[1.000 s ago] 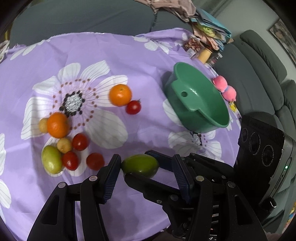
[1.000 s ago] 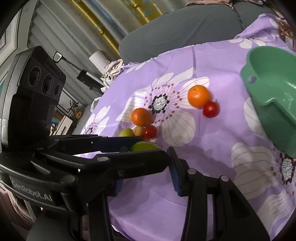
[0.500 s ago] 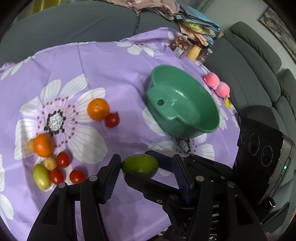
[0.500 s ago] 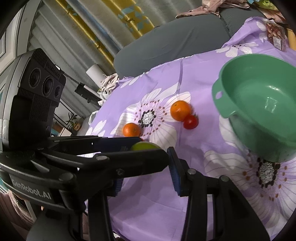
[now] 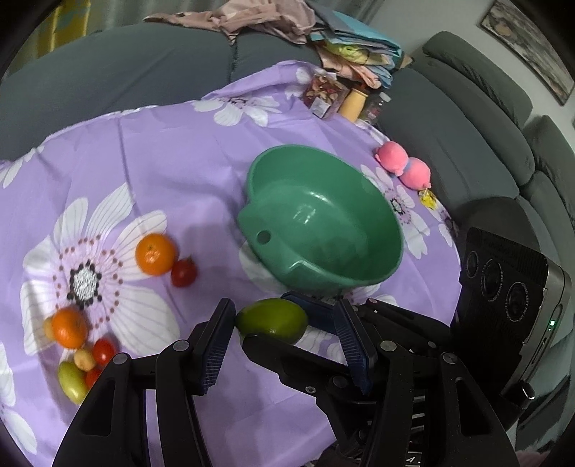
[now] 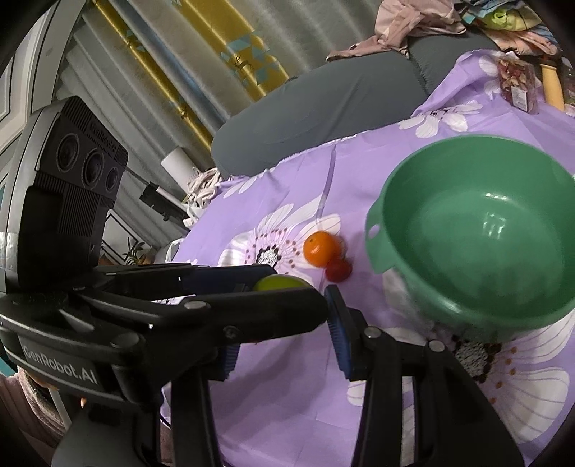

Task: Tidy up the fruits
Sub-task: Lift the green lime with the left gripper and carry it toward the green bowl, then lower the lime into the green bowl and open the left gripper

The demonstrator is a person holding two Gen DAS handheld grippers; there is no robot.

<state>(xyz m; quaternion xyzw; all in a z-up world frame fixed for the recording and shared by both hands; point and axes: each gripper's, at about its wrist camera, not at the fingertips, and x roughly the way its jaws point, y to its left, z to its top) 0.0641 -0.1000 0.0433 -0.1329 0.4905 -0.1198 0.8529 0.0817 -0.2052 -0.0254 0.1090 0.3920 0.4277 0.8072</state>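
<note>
On the purple flowered cloth [image 5: 161, 161], centre-right: one green plastic bowl [image 5: 323, 222], round, with a tab handle pierced by a hole. Contents: its interior shows only bare green plastic and light reflections.

Item in hand: one green mango [image 5: 272, 320], just short of the bowl's near rim and outside it. It sits among the crossed fingers of both grippers.
- Left gripper [image 5: 284, 303]: jaws part-way open, set wider than the mango. Its left pad touches the mango's left end; its right pad stands apart from the fruit.
- Right gripper [image 6: 284, 305]: enters the left wrist view from the right, one blue-padded finger behind the mango's right end and one across its underside. In its own view the left gripper's fingers cover much of the gap.
- Which claw bears the grip cannot be told.

Loose fruit on the cloth, left of the bowl:
- One orange [image 5: 155, 253] touching one red tomato [image 5: 183, 272].
- Farther left, a cluster of a second orange [image 5: 69, 328], small red tomatoes [image 5: 104, 351], a small yellowish fruit [image 5: 84, 359] and a yellow-green fruit [image 5: 72, 381].

Other items:
- Pink plush toy [image 5: 404, 165] beyond the bowl, near the cloth's edge.
- Snack packet [image 5: 325, 94] and yellow bottle [image 5: 354, 104] at the far corner.
- Grey sofa [image 5: 467, 107] around the cloth, with piled clothes [image 5: 258, 18] on it.
</note>
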